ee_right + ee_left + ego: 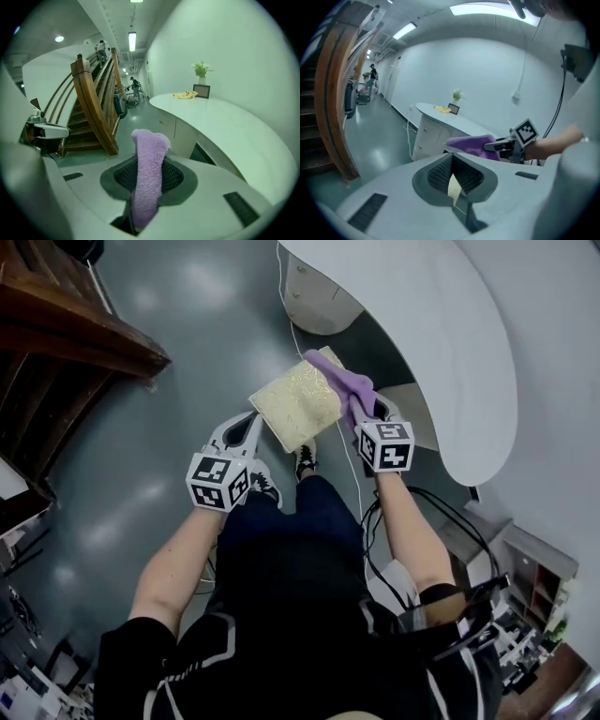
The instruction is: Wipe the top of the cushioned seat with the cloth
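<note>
Plenty of grey floor [141, 474] all round, white counter [422, 334] upper right, wooden stairs [56, 324] upper left. Mid-frame sits the cushioned seat [298, 401] (can't tell what's under it), lower-left corner pinched in my left gripper [251, 426]. The cloth [349, 390], clamped in my right gripper [367, 413], lies on the seat's right edge, so I reckon the wipe goes leftward; R hand's nearer.

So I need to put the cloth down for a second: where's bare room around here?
The seat is bare on top left of the cloth. The grey floor is open between the staircase and the seat. The white counter is bare at its near end. It is crowded on the person's side of the seat: left gripper, right gripper, shoes, cable.
</note>
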A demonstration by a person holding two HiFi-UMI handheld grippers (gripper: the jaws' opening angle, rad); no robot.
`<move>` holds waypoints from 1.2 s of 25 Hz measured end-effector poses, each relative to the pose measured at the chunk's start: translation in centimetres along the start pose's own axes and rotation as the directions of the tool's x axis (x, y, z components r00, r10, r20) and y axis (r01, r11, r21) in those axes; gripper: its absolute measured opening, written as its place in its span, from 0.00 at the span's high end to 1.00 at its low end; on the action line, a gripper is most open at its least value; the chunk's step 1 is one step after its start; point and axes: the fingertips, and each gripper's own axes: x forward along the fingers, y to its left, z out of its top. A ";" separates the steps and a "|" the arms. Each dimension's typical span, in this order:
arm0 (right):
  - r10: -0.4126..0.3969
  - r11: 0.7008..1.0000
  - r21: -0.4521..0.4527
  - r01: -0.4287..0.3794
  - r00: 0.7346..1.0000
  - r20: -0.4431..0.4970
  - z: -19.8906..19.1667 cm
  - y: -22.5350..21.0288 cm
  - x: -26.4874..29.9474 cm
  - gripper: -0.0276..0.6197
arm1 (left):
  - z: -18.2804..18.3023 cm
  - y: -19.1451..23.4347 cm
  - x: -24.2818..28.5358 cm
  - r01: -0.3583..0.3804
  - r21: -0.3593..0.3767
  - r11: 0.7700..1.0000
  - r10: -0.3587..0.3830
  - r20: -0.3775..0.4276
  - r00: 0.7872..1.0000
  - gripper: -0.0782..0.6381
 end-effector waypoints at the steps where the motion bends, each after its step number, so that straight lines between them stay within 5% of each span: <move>1: 0.009 1.000 -0.003 -0.009 1.000 0.019 1.1 0.5 -0.9 0.81 | 1.1 -0.5 -0.7 0.037 0.004 0.999 -0.037 0.012 0.999 0.89; 14: 0.073 0.997 -0.033 -0.066 0.962 0.265 14.6 6.3 -12.7 0.81 | 14.6 -1.6 -8.4 0.049 0.060 0.997 -0.061 0.219 0.974 0.89; 19: 0.108 0.994 -0.065 -0.090 0.922 0.372 19.5 8.4 -17.7 0.82 | 18.4 -2.9 -11.5 0.043 0.147 0.988 -0.080 0.253 0.964 0.89; 30: 0.175 0.980 -0.172 -0.101 0.847 0.502 26.4 8.2 -24.0 0.82 | 26.1 -7.1 -15.6 -0.028 0.190 0.981 -0.056 0.422 0.905 0.89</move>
